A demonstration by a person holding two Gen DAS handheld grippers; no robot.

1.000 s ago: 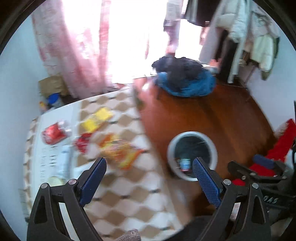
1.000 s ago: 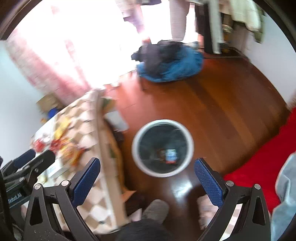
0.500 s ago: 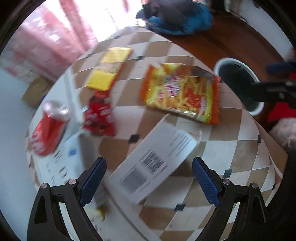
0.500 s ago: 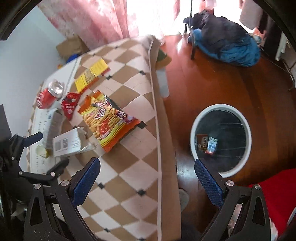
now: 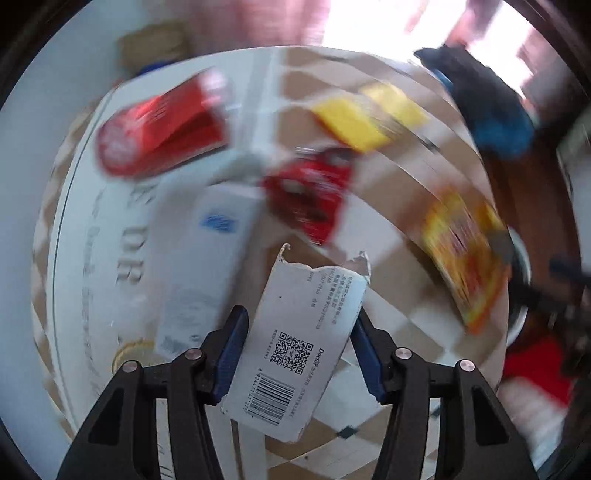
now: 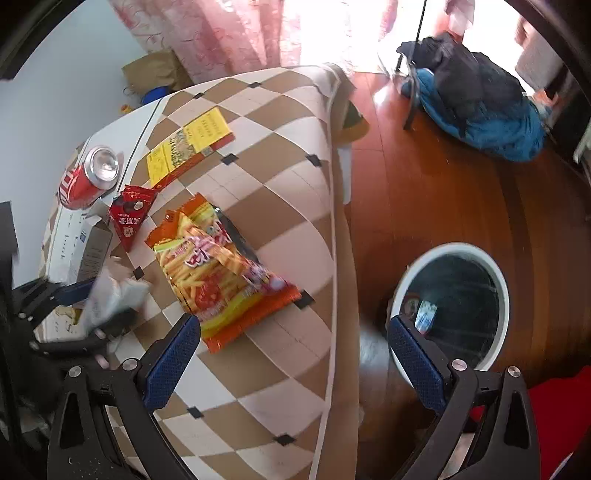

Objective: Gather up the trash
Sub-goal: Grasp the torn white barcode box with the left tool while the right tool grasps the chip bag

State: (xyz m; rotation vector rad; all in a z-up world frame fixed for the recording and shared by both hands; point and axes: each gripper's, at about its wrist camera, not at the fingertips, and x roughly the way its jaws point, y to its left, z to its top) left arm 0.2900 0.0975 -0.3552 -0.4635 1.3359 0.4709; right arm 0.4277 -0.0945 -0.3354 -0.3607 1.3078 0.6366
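Observation:
My left gripper [image 5: 300, 316] points down over the checked tablecloth [image 6: 280, 177], its jaws closing with a torn white barcoded carton [image 5: 303, 332] between them, the pads against its sides. On the cloth lie a red soda can [image 6: 88, 177], a small red wrapper [image 6: 129, 218], a flat yellow packet [image 6: 192, 147] and an orange chips bag [image 6: 221, 269]. My right gripper [image 6: 293, 323] hangs open and holds nothing, above the table's edge between the chips bag and the white-rimmed bin [image 6: 454, 248]. In the right wrist view the left gripper [image 6: 74, 295] shows blurred at far left.
A second white box [image 5: 207, 258] lies left of the carton. The bin stands on the wooden floor [image 6: 424, 184] and has some trash inside. A blue and dark clothes heap [image 6: 476, 103], a pink curtain [image 6: 221, 33] and a brown paper bag [image 6: 155, 70] are beyond.
Both grippers swung from over the bin to the table and came down. The left jaws narrowed from wide open onto the white carton. The right jaws stayed wide.

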